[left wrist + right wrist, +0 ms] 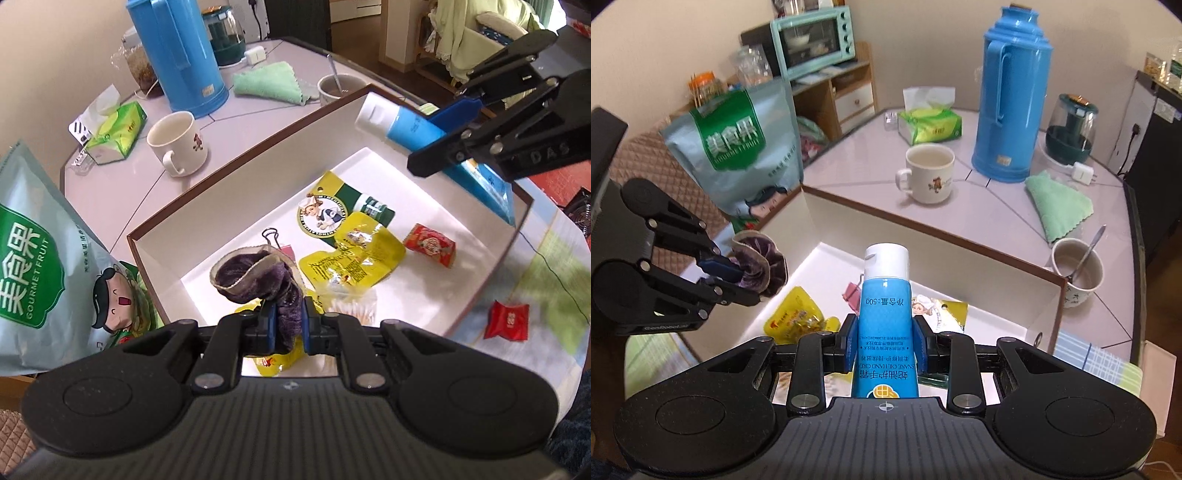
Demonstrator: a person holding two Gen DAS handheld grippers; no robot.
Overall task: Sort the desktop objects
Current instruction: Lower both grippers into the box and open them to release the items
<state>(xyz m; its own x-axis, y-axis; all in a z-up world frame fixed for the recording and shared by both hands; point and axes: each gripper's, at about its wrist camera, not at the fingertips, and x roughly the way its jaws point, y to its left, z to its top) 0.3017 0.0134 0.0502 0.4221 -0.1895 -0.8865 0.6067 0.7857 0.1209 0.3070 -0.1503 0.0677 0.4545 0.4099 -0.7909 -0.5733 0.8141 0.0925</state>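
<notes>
My left gripper (289,325) is shut on a purple velvet scrunchie (255,277) and holds it above the near-left corner of a white box with brown rim (236,162). My right gripper (885,345) is shut on a blue hand-cream tube with white cap (885,295), held over the box; the tube also shows in the left wrist view (406,127). In the box lie a yellow snack pouch (354,258), a green and yellow tube (343,210), a red candy (430,245), a binder clip (273,236) and cotton swabs (351,308).
A red candy packet (508,321) lies on the cloth right of the box. A large fruit snack bag (33,269) stands at the box's left. Behind are a mug (929,171), blue thermos (1012,92), tissue pack (931,123), green cloth (1058,206) and cup with spoon (1078,271).
</notes>
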